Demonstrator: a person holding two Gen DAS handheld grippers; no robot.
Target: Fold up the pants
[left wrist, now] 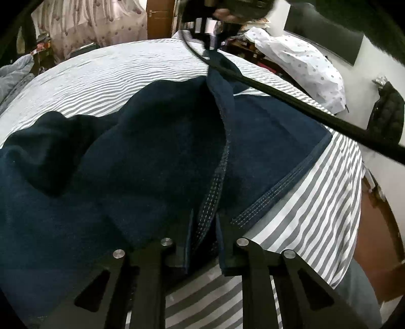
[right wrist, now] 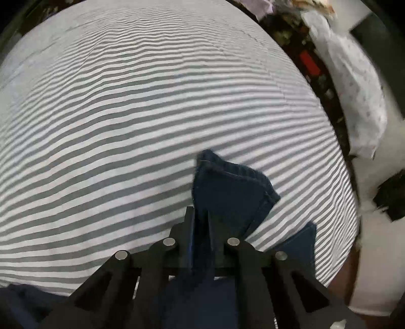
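Dark navy pants (left wrist: 152, 151) lie spread and partly lifted over a grey-and-white striped bedsheet (left wrist: 101, 76). At the bottom of the left wrist view, my left gripper (left wrist: 205, 227) is shut on a stitched hem edge of the pants. From there a raised fold of cloth runs up to my right gripper (left wrist: 210, 33), held by a hand at the far end. In the right wrist view, my right gripper (right wrist: 200, 217) is shut on a corner of the pants (right wrist: 227, 189), and the hem pokes out past the fingertips above the bedsheet (right wrist: 126, 101).
A black cable (left wrist: 303, 106) crosses diagonally above the bed. A dotted white pillow (left wrist: 303, 63) lies at the right edge of the bed, also seen as the pillow (right wrist: 354, 88). A dark jacket (left wrist: 387, 111) hangs on the wall. Curtains (left wrist: 88, 25) and a wooden door (left wrist: 159, 17) stand behind.
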